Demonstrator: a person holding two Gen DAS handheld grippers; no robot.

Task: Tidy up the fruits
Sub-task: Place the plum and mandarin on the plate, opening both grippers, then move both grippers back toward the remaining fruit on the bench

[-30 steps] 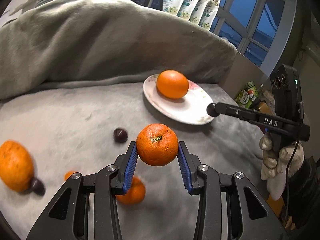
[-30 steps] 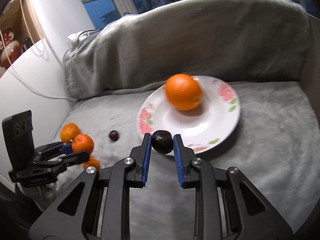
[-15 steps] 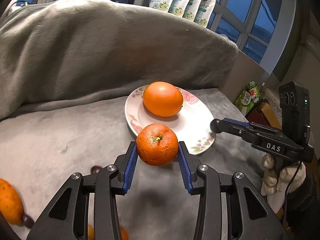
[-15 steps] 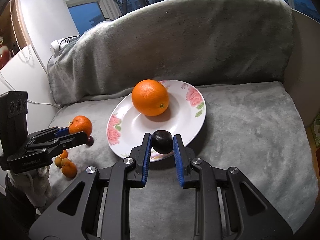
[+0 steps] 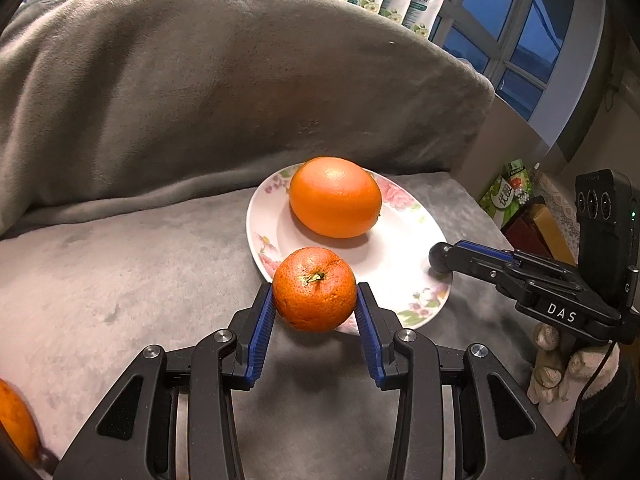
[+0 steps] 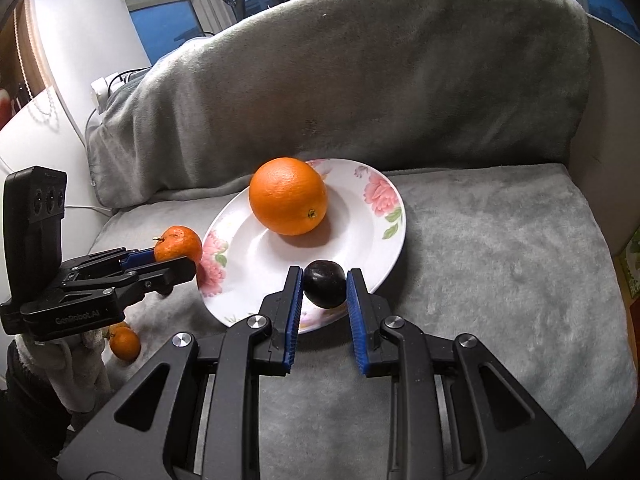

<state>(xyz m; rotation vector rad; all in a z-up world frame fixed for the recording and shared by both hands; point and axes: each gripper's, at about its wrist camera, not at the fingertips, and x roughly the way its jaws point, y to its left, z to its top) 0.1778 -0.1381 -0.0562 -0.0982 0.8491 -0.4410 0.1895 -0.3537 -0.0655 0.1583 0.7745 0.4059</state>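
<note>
A white plate with pink flowers lies on the grey sofa seat and holds a large orange. My left gripper is shut on a small mandarin and holds it over the plate's near left rim; the mandarin also shows in the right wrist view. My right gripper is shut on a dark plum and holds it over the plate's near rim. The plum shows at that gripper's tip in the left wrist view.
The grey blanket covers the sofa seat and backrest. Small mandarins lie at the seat's left, and another orange sits at the left edge. Boxes stand beyond the sofa's right end.
Both grippers have moved toward the plate with their fruit. The loose fruit on the seat has slid out of the left wrist view.
</note>
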